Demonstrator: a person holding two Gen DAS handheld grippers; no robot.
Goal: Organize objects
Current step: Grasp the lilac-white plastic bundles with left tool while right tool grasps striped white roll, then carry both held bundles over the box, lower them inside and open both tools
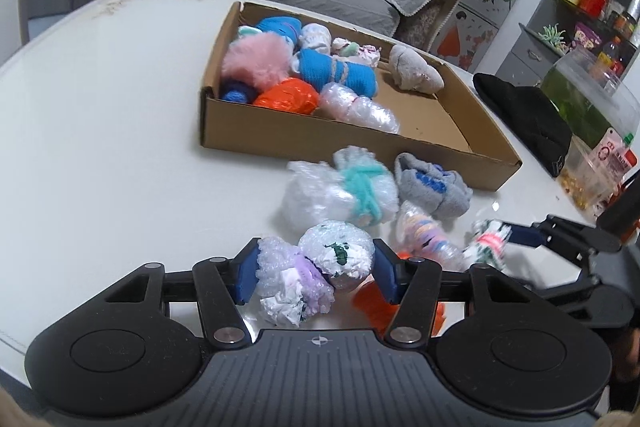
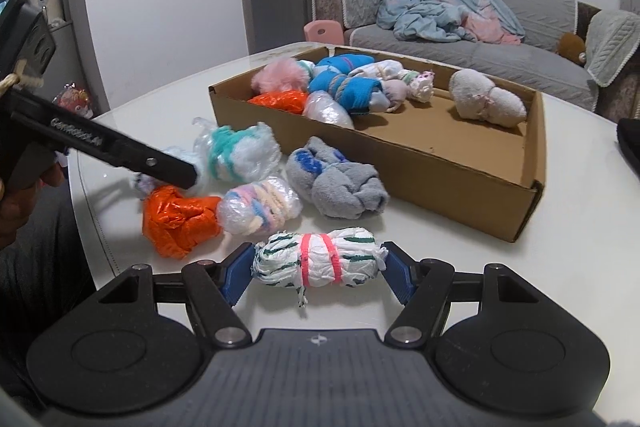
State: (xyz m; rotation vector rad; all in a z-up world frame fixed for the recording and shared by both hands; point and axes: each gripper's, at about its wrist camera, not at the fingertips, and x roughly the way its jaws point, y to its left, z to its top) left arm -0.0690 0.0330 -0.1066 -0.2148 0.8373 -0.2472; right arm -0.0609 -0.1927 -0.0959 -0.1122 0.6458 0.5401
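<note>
Gripping a purple-tied bubble-wrap bundle (image 1: 316, 267) in my left hand-held gripper (image 1: 314, 271), a pink-banded paper bundle (image 2: 318, 261) in my right hand-held gripper (image 2: 316, 273); next, lifting both into the brown cardboard box (image 2: 460, 183) ahead.

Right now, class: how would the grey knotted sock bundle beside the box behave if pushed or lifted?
The grey sock bundle looks like soft knotted fabric, so it would probably squash rather than stay rigid. Its lumpy shape suggests it would slide or flop, not roll far. It likely weighs little.

Both the left gripper (image 1: 314, 277) and right gripper (image 2: 316, 273) have matte black linkage arms, silver pivot screws, ribbed blue pads (image 2: 236, 277), round side discs and a grooved grey housing.
</note>
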